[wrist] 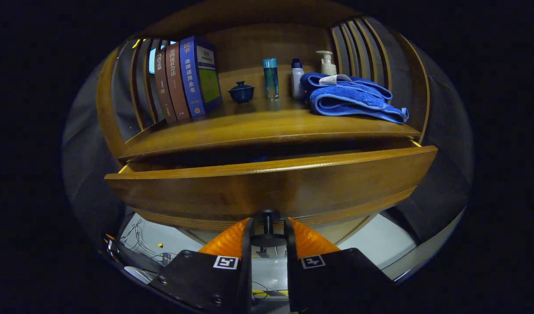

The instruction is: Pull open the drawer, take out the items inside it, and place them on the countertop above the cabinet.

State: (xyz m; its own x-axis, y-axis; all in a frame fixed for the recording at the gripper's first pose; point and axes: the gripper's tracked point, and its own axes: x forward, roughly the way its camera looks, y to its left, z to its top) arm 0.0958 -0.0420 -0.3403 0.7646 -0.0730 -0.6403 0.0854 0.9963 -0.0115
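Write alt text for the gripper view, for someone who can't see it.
The tool closes its fingers around the dark knob of a wooden drawer, which is pulled partly open. On the countertop above stand books, a small lidded cup, three bottles and a folded blue towel.

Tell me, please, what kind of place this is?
Probably a staged home corner: a wooden cabinet with a slightly open drawer, books, a folded blue towel. The gripper fingers close around the drawer knob.
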